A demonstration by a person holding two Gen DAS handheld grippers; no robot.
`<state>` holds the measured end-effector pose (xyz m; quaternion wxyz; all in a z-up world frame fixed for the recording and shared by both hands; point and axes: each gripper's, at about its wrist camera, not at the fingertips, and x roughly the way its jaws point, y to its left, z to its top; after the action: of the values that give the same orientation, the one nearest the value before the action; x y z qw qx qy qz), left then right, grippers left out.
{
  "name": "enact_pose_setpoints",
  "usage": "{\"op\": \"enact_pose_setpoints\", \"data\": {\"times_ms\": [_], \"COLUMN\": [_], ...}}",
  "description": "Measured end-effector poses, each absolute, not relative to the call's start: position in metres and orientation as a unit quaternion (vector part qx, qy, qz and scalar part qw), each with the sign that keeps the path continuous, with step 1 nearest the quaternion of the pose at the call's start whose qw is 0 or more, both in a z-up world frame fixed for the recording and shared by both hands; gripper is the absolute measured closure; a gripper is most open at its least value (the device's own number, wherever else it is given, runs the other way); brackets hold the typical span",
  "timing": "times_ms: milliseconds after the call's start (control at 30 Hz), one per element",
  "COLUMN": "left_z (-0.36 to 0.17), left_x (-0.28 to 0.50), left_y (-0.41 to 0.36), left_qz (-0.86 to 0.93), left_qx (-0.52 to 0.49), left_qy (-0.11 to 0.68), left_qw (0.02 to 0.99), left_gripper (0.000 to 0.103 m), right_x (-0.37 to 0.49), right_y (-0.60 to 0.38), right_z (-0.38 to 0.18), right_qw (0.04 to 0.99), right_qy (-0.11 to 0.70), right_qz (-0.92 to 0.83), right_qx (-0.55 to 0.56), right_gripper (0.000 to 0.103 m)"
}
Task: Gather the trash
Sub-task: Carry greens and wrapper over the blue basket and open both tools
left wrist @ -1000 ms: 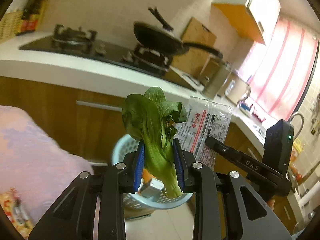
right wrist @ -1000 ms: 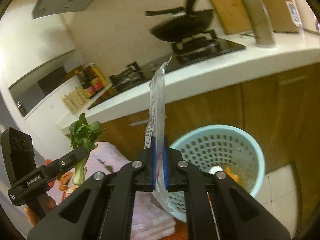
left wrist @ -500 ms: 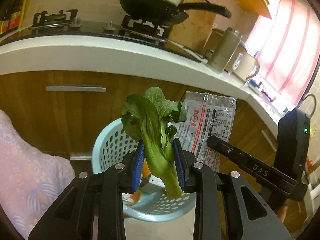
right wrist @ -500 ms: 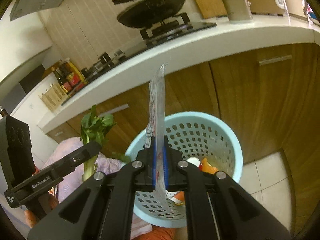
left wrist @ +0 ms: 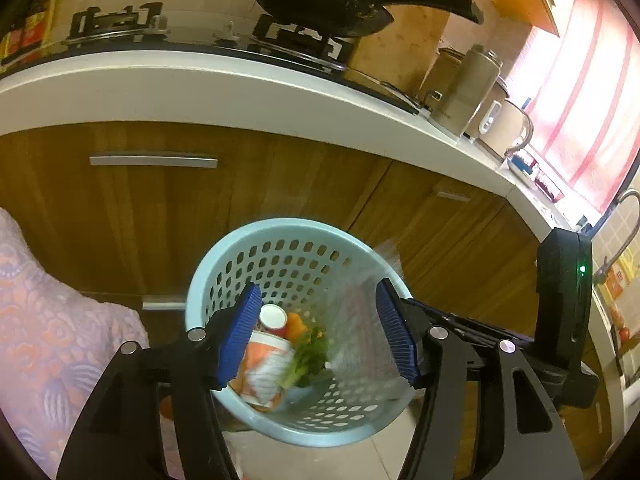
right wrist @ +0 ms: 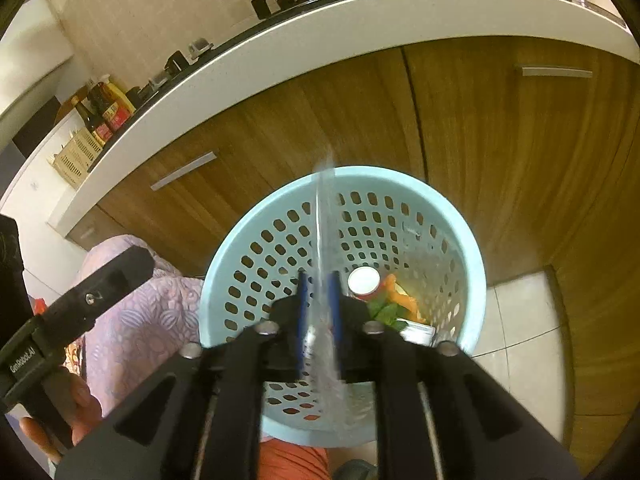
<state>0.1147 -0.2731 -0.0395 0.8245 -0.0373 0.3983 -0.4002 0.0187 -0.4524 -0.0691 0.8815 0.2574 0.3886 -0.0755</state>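
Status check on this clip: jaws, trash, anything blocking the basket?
Left gripper jaws opening, empty; greens in the basket. Right gripper jaws opening, plastic wrapper between them, blurred. Nothing blocking the basket.

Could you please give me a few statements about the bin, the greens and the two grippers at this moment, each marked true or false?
1. The leafy greens lie inside the light blue basket. True.
2. The left gripper is clamped on the greens. False: nothing is between its jaws, which are opening.
3. The clear plastic wrapper stands edge-on between the jaws of the right gripper, above the basket. True; those jaws are opening and the wrapper is blurred.
4. The basket holds nothing else. False: a white-capped container and orange scraps lie in it.
5. The frying pan sits on the floor. False: it rests on the stove.
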Motion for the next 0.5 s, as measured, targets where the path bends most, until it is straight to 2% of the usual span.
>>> {"op": "enact_pose_setpoints", "data": {"times_ms": [67, 500], "left_z": [-0.036, -0.013], "left_x": [0.112, 0.096], "left_y": [-0.269, -0.235], "left_qz": [-0.399, -0.389], "left_qx": [-0.035, -0.04], "left_qy": [0.393, 0.358], "left_qw": [0.828, 0.848], "left_gripper": [0.045, 0.045], "right_x": [0.016, 0.007], "right_y": [-0.451, -0.43], "right_z": [-0.064, -0.031], "right_qw": [0.886, 0.905], "right_qy": [0.377, 0.348], "right_qz": [-0.081, -0.051], "right_qx": [0.256, 0.238], "right_gripper": [0.044, 0.044]}}
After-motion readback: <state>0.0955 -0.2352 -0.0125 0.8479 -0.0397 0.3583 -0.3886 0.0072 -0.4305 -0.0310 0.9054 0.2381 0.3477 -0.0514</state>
